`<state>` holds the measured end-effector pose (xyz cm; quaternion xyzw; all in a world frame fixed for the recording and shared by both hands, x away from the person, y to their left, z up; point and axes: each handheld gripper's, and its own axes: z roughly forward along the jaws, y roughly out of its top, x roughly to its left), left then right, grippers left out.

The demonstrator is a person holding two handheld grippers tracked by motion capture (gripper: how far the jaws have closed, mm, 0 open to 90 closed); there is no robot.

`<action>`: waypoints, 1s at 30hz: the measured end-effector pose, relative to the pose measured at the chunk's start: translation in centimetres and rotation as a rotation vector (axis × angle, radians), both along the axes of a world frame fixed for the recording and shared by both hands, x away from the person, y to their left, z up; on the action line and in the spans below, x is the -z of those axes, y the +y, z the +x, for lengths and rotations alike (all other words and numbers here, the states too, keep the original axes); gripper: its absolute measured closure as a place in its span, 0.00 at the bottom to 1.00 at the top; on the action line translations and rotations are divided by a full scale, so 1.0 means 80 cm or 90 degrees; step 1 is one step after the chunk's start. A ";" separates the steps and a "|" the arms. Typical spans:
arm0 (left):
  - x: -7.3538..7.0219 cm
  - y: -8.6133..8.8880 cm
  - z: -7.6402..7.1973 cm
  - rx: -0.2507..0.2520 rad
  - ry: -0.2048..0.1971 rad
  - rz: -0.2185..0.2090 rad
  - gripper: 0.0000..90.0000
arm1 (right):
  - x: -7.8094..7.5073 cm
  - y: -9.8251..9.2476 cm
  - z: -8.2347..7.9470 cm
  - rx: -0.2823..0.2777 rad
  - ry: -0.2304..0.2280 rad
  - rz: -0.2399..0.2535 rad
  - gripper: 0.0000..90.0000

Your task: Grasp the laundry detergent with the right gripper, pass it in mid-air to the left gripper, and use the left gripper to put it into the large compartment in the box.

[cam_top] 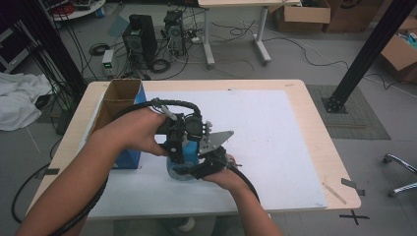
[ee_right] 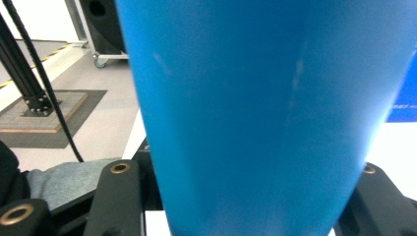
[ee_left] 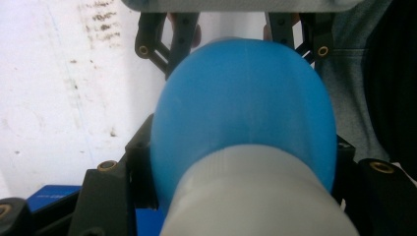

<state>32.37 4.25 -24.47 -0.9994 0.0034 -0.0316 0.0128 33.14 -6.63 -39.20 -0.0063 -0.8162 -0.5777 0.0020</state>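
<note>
A blue bottle [cam_top: 175,168] stands on the white mat [cam_top: 275,137], between my two grippers. From the left, my left gripper [cam_top: 184,137] comes in over the top of it. In the left gripper view the bottle's blue shoulder [ee_left: 241,93] and white cap [ee_left: 255,196] lie between the black jaws, and the left gripper [ee_left: 241,162] is shut on that top end. My right gripper [cam_top: 194,169] reaches in from the near right. It is shut on the blue body [ee_right: 255,98], and the right gripper [ee_right: 255,196] has a jaw on each side of it.
An open cardboard box with a blue side [cam_top: 120,105] stands just left of the bottle, close to my left forearm. The wooden table [cam_top: 319,147] extends past the mat on the right. Computers, cables and cardboard boxes sit on the floor beyond.
</note>
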 end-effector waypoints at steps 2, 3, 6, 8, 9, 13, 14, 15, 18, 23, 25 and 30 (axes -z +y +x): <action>-0.002 -0.001 -0.001 -0.001 0.000 -0.001 0.43 | -0.002 -0.002 -0.001 0.001 -0.007 0.000 0.48; -0.003 -0.001 -0.001 0.000 -0.001 -0.003 0.43 | -0.002 -0.003 -0.001 0.000 -0.008 0.003 0.47; -0.005 -0.004 -0.002 -0.001 0.000 0.003 0.43 | -0.006 -0.006 -0.002 0.011 -0.019 0.000 0.41; -0.005 -0.005 -0.002 -0.003 0.002 0.007 0.43 | -0.007 -0.009 -0.002 0.013 -0.010 -0.004 0.38; -0.006 -0.006 -0.002 -0.004 0.002 0.008 0.43 | -0.008 -0.011 -0.002 0.016 -0.011 -0.005 0.37; -0.007 -0.005 0.000 -0.013 0.011 0.016 0.43 | -0.012 -0.021 -0.003 0.023 -0.012 -0.003 0.33; -0.008 -0.005 0.001 -0.015 0.012 0.015 0.43 | -0.014 -0.023 -0.003 0.022 -0.008 -0.003 0.31; -0.009 -0.004 0.002 -0.018 0.014 0.016 0.43 | -0.015 -0.025 -0.003 0.021 -0.007 -0.005 0.30; -0.013 -0.001 0.006 -0.032 0.017 0.017 0.43 | -0.022 -0.031 -0.002 0.019 -0.009 -0.018 0.29; -0.024 0.005 0.012 -0.055 0.014 0.018 0.43 | -0.037 -0.042 0.003 0.016 -0.009 -0.046 0.23; -0.030 0.008 0.016 -0.073 0.020 0.014 0.42 | -0.044 -0.046 0.007 0.021 -0.014 -0.062 0.21; -0.045 0.018 0.026 -0.117 0.025 0.006 0.42 | -0.061 -0.058 0.013 0.028 -0.025 -0.101 0.16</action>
